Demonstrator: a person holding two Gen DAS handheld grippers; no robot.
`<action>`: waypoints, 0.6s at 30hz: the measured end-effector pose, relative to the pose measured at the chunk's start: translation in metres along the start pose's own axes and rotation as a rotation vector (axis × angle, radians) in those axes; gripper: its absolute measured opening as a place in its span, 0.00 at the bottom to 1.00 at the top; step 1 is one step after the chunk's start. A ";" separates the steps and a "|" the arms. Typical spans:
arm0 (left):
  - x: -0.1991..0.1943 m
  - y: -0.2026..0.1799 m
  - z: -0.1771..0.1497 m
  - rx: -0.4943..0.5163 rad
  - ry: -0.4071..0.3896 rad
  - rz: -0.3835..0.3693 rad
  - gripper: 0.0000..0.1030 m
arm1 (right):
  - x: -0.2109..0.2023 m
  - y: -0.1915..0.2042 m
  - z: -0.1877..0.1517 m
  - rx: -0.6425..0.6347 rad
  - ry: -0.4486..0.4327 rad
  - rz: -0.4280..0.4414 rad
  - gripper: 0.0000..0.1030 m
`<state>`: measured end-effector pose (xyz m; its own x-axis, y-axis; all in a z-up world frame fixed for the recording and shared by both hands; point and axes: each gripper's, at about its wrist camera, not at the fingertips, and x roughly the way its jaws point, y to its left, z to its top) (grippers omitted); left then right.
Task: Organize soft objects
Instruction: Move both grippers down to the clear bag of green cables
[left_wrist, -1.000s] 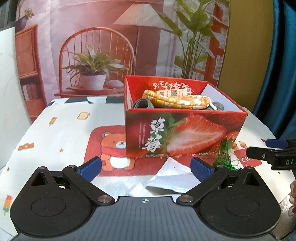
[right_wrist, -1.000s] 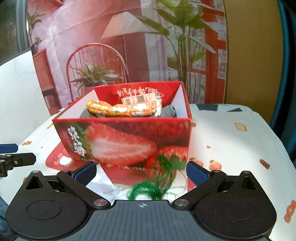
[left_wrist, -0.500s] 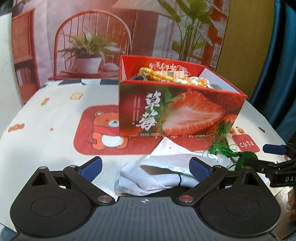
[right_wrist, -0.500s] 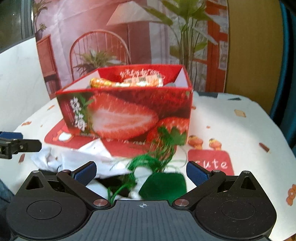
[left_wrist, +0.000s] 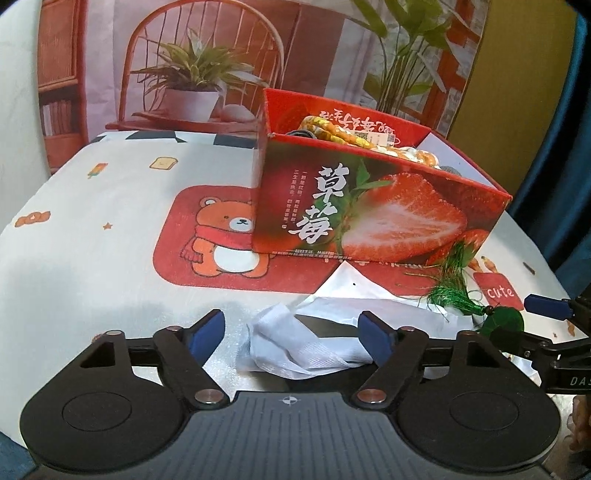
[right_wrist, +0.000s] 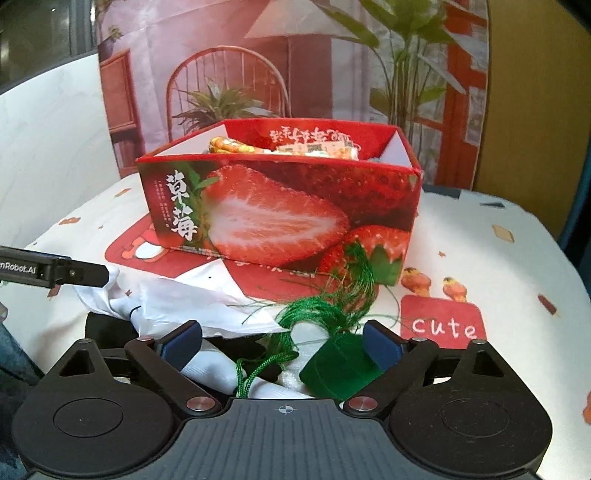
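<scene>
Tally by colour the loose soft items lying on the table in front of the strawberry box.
White: 1, the plastic bag with cloth bunched in it
Green: 1, the tasselled charm
Black: 1, a dark item mostly hidden under the bag
Total: 3

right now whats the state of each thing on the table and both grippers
strawberry box: open-topped, upright, already holds soft items
white bag: crumpled on the cloth, between the left gripper fingers
green tassel charm: lying loose in front of the box
left gripper: open
right gripper: open, over the charm
</scene>
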<state>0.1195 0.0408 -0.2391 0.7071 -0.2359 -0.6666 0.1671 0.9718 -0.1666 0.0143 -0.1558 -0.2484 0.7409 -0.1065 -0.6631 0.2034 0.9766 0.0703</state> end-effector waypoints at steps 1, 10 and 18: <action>0.000 0.000 0.000 -0.003 -0.002 -0.001 0.78 | -0.001 -0.001 0.000 0.000 -0.005 -0.002 0.88; 0.001 -0.001 -0.001 -0.009 -0.008 -0.002 0.67 | 0.009 0.015 0.000 -0.097 0.035 0.019 0.84; 0.003 0.001 -0.004 -0.013 -0.003 -0.006 0.60 | 0.028 0.044 0.003 -0.316 0.067 0.018 0.81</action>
<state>0.1193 0.0413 -0.2438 0.7083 -0.2419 -0.6632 0.1624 0.9701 -0.1805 0.0459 -0.1163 -0.2611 0.6964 -0.0863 -0.7124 -0.0264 0.9890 -0.1456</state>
